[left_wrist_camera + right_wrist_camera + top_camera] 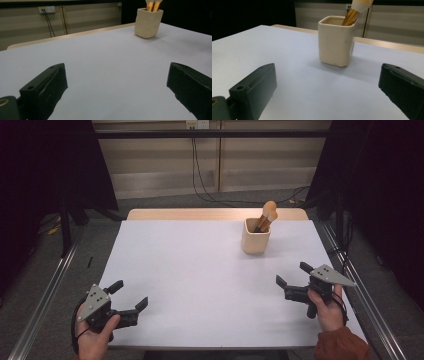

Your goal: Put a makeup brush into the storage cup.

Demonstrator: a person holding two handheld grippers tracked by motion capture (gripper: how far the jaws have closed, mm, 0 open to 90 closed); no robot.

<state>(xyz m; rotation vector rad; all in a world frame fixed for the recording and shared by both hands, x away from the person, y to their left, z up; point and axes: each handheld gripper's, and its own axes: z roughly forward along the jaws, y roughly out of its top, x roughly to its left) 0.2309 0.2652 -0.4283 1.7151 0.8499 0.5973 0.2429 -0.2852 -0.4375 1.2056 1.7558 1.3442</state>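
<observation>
Cream ceramic, square-sided and upright, the cup [256, 236] stands on the white table [200, 275] toward one o'clock from its middle; two brushes [266, 216] with gold handles and pale tufts lean inside it toward its one o'clock corner; the right gripper [294, 279] at four o'clock is nearest, spread wide and holding nothing; the left gripper [129, 295] at seven o'clock, well apart from the cup, gapes equally wide and bare.

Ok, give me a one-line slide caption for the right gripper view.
Open right gripper faces a cream cup holding gold-handled brushes on the white table.
</observation>
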